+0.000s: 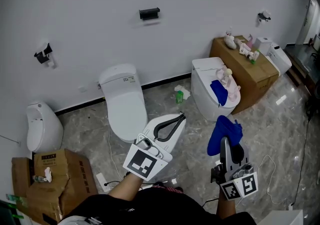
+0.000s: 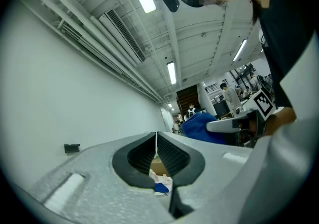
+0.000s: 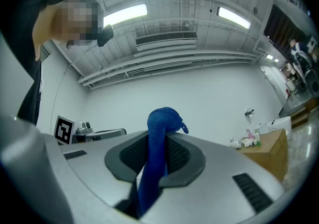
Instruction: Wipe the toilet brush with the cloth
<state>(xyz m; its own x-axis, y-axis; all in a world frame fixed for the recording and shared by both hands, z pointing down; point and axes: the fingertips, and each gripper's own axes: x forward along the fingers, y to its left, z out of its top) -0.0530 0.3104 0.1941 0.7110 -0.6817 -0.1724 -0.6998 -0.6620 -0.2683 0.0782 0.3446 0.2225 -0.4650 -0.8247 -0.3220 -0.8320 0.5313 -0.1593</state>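
Note:
My right gripper (image 1: 225,143) is shut on a blue cloth (image 1: 224,130), which bunches up above its jaws over the marble floor. In the right gripper view the cloth (image 3: 162,118) stands up from between the closed jaws of the right gripper (image 3: 157,141). The left gripper (image 1: 180,117) is held to the cloth's left, shut and empty, pointing toward the toilets. Its own view shows the left gripper (image 2: 156,141) with the jaws pressed together and the cloth (image 2: 198,127) beyond them on the right. I cannot pick out a toilet brush for certain.
A white toilet (image 1: 123,100) stands at the wall ahead. A second toilet (image 1: 209,85) to its right carries blue and pink items. A urinal (image 1: 42,128), an open cardboard box (image 1: 56,178), a brown crate (image 1: 249,68) and a green bottle (image 1: 179,96) stand around.

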